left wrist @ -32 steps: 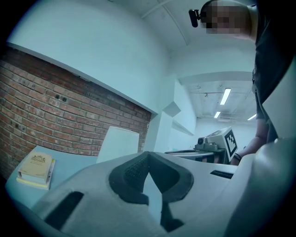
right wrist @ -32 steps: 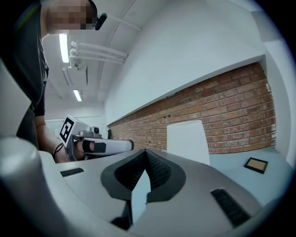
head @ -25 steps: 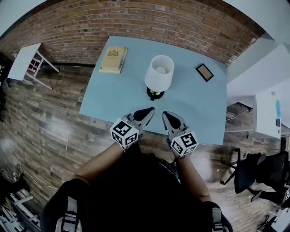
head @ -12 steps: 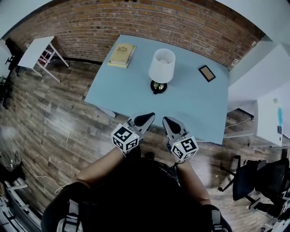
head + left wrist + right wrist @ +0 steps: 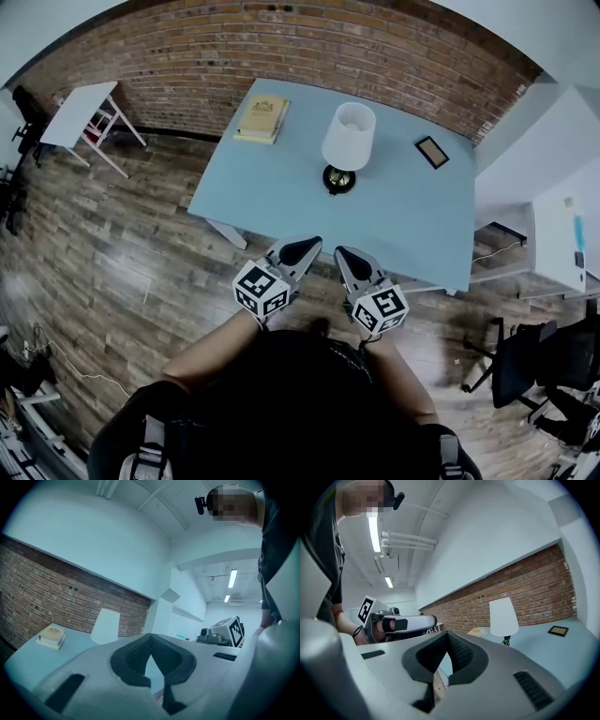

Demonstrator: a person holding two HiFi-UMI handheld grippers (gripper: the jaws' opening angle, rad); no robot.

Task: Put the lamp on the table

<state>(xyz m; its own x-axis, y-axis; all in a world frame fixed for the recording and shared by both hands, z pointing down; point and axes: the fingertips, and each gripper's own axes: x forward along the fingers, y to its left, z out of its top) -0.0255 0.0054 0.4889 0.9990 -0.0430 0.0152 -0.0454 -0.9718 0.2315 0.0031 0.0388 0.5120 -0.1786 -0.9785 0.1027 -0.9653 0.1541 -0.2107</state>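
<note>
A lamp (image 5: 348, 137) with a white shade and a dark round base stands upright in the middle of the light blue table (image 5: 272, 192). Both grippers are side by side at the table's near edge, well short of the lamp, pointing level toward it. In the head view my left gripper (image 5: 302, 247) is shut and my right gripper (image 5: 345, 253) is shut too, with nothing in either. The left gripper view shows the lamp (image 5: 105, 626) far beyond the closed left gripper (image 5: 150, 638). In the right gripper view the lamp (image 5: 503, 616) stands off past the closed right gripper (image 5: 448, 637).
A yellow book (image 5: 262, 119) lies on the table's far left corner and a small picture frame (image 5: 432, 152) at its far right. A brick wall runs behind the table. A white side table (image 5: 80, 114) stands at the left, a white desk (image 5: 553, 244) and a black office chair (image 5: 525, 361) at the right.
Both grippers have drawn back together from the table. Their tips were over its near part and are now about at its edge. The lamp has stayed put, and both grippers remain shut.
</note>
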